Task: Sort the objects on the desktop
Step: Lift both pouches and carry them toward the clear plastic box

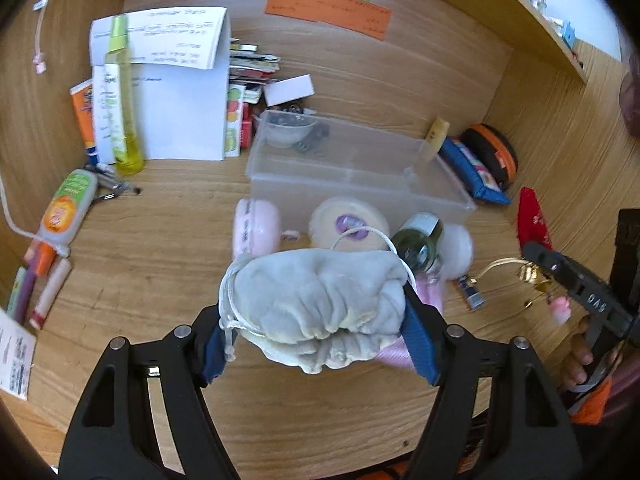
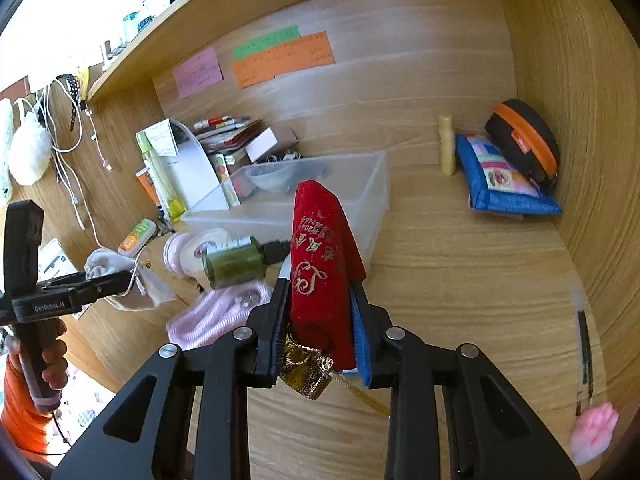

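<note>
My left gripper (image 1: 316,316) is shut on a grey drawstring pouch (image 1: 320,296), held above the wooden desk in front of a clear plastic bin (image 1: 360,168). My right gripper (image 2: 320,320) is shut on a red velvet pouch (image 2: 320,248) with gold lettering and a gold tassel, held right of the bin (image 2: 320,184). In the left wrist view the red pouch (image 1: 532,220) and the right gripper show at the right edge. In the right wrist view the grey pouch (image 2: 116,268) shows at the left.
A pink round case (image 1: 256,228), a cream round tin (image 1: 348,224), a green bottle (image 1: 420,244) and a pink cloth (image 2: 216,312) lie before the bin. A blue pouch (image 2: 500,184) and black-orange case (image 2: 524,140) sit in the right corner. Papers, a yellow bottle (image 1: 120,96) and tubes stand left.
</note>
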Demonstrator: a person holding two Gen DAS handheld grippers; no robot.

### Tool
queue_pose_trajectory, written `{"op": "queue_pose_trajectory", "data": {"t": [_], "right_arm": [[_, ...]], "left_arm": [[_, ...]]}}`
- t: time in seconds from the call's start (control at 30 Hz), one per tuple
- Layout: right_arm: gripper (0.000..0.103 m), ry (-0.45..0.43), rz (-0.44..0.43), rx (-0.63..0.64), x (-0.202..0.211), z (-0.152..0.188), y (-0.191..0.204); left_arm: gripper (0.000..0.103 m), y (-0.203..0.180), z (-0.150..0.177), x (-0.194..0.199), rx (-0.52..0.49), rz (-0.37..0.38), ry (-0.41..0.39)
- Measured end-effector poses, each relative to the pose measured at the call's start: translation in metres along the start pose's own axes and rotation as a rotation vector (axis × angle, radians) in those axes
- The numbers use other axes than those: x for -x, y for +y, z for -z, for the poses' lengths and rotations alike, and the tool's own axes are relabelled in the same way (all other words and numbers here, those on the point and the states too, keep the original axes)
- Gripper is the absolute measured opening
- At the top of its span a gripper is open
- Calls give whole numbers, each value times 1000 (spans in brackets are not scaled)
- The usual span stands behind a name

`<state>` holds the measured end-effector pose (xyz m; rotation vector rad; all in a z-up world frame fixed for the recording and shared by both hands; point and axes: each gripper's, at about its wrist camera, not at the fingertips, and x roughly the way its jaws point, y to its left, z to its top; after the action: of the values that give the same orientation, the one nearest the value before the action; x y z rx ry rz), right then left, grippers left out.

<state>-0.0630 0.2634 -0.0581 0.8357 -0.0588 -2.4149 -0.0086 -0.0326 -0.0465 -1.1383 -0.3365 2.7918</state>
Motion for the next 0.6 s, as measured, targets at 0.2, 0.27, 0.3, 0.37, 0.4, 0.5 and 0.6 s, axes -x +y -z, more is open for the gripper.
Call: {"op": "queue_pose_trajectory", "data": {"t": [0.2, 0.27, 0.3, 0.37, 0.4, 0.5, 0.6], "right_arm": [[25, -7, -1, 11, -8, -16, -1], [25, -6, -3, 15, -12, -21, -1], [25, -5, -4, 18, -14, -24, -2], [25, -1, -2, 27, -21, -30, -2], [25, 2, -3, 28, -23, -32, -2], [25, 8, -7, 31, -31, -39, -4], [25, 9, -14, 32, -36, -45, -4]], "left_arm": [[72, -8, -21, -14, 14, 49, 12], [72, -11, -28, -20, 20, 56, 9], [72, -12, -31, -22, 25, 57, 9], [72, -14, -38, -26, 32, 56, 1], [72, -14, -41, -28, 36, 56, -1], [72, -13, -53, -36, 46, 66, 5], [72, -10, -62, -45, 44, 59, 17]]}}
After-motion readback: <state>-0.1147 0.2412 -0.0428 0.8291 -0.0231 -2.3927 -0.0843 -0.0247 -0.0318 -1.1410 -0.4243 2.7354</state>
